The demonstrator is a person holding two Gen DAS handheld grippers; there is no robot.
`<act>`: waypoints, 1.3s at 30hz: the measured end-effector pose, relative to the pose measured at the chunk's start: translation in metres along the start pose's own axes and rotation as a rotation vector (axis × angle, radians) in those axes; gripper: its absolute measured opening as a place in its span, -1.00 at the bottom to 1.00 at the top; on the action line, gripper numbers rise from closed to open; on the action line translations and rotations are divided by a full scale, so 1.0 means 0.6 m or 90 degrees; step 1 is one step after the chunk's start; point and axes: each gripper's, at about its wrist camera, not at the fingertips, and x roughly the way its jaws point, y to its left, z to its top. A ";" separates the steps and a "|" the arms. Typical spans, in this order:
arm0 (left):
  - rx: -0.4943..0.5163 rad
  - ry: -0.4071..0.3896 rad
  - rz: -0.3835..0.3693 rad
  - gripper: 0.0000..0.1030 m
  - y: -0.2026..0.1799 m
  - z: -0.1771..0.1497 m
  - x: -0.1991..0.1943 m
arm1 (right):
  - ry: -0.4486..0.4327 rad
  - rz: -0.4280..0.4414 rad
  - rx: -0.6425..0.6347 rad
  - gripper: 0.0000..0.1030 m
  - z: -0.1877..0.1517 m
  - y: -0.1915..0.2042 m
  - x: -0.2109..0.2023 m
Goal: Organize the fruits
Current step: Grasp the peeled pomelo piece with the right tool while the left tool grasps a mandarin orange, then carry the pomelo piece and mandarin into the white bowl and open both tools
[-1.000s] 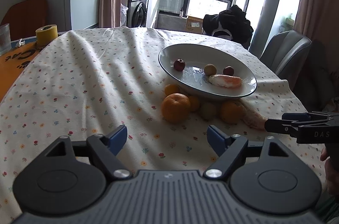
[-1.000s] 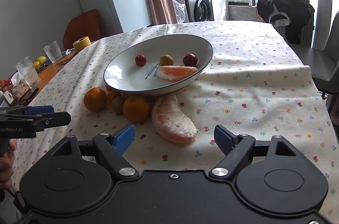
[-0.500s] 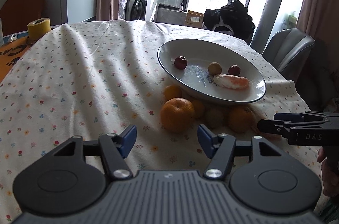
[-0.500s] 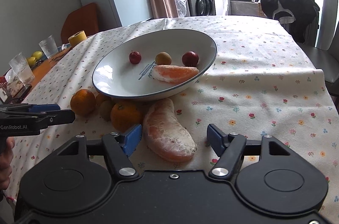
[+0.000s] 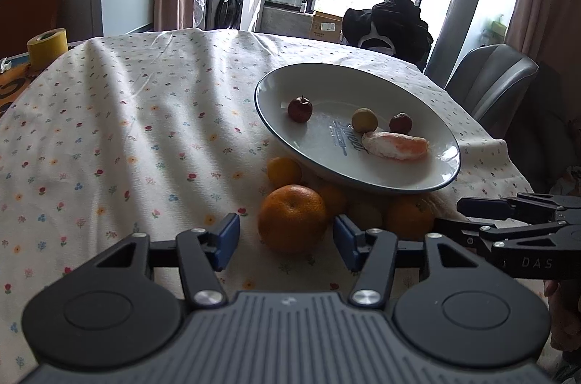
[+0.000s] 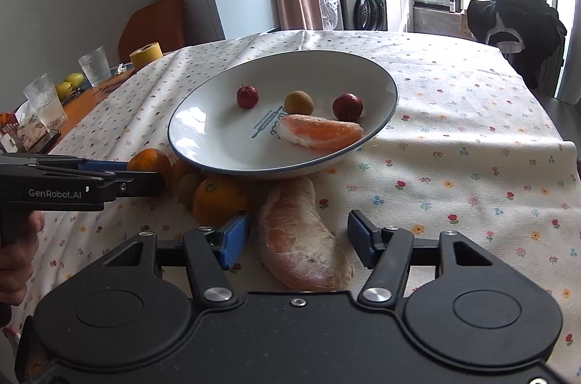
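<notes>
A white plate (image 5: 276, 86) (image 6: 189, 126) with a blue rim holds two small red fruits, a yellow-brown one and a peeled pomelo segment (image 5: 395, 146) (image 6: 319, 133). In front of the plate lie several oranges and a kiwi on the flowered cloth. My left gripper (image 5: 287, 239) is open, its blue pads either side of the biggest orange (image 5: 292, 219) (image 6: 150, 162). My right gripper (image 6: 297, 240) is open around a large peeled pomelo segment (image 6: 299, 237) on the cloth, apart from both pads. Another orange (image 6: 218, 200) lies just left of it.
A yellow tape roll (image 5: 47, 46) (image 6: 145, 53), two glasses (image 6: 47, 101) and yellow pears (image 6: 70, 84) stand at the table's left end. A grey chair (image 5: 490, 82) and a chair with black clothing (image 6: 515, 21) stand beyond the far edge. A hand (image 6: 14, 257) holds the left gripper.
Both grippers have moved forward and lower: the left one now brackets the big orange, the right one brackets the loose pomelo segment. Both jaw gaps have narrowed. No fruit has moved.
</notes>
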 end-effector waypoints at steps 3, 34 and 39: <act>-0.003 -0.003 -0.002 -0.01 0.000 0.002 0.003 | 0.001 0.000 -0.005 0.15 0.001 0.002 0.001; -0.030 -0.028 0.004 -0.22 0.002 -0.034 -0.076 | 0.002 0.019 0.027 -0.26 -0.020 0.018 -0.051; -0.028 -0.040 0.003 -0.22 0.000 -0.036 -0.094 | -0.011 0.017 0.025 -0.26 -0.018 0.025 -0.070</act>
